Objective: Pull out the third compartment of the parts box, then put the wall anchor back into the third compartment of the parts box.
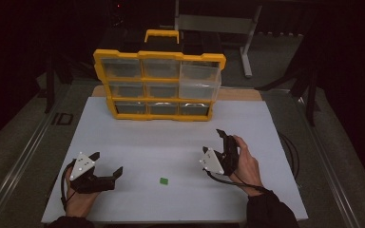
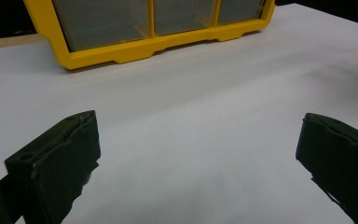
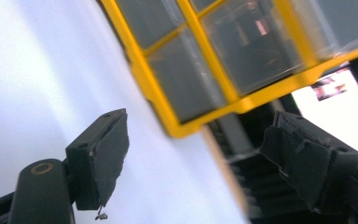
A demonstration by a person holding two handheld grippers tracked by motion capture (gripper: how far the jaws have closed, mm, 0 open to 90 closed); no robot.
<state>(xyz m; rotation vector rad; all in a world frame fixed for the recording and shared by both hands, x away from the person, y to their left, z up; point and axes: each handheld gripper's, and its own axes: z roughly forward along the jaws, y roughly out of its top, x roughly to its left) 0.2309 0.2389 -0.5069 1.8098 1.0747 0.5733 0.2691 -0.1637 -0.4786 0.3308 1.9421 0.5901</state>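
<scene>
In the high view the left gripper (image 1: 107, 164) sits in the lower left of the frame, held low over the white board (image 1: 138, 142), with its two black jaws spread wide and nothing between them. The left gripper view shows the same: one jaw at the lower left, the other at the far right edge, bare white surface between them, and the foot of the yellow drawer box (image 2: 158, 42) across the top of the picture. The right gripper (image 1: 214, 142) is right of centre in the high view, gripped by a hand (image 1: 247, 164) with a dark sleeve, its jaws also well apart and empty. In the right gripper view the box (image 3: 242, 60) runs tilted across the upper half of the frame. A small green square (image 1: 164, 181) lies flat on the board in the lower middle of the high view, between the two grippers and touching neither. The box (image 1: 159, 85) stands upright at the far edge of the board, upper centre.
</scene>
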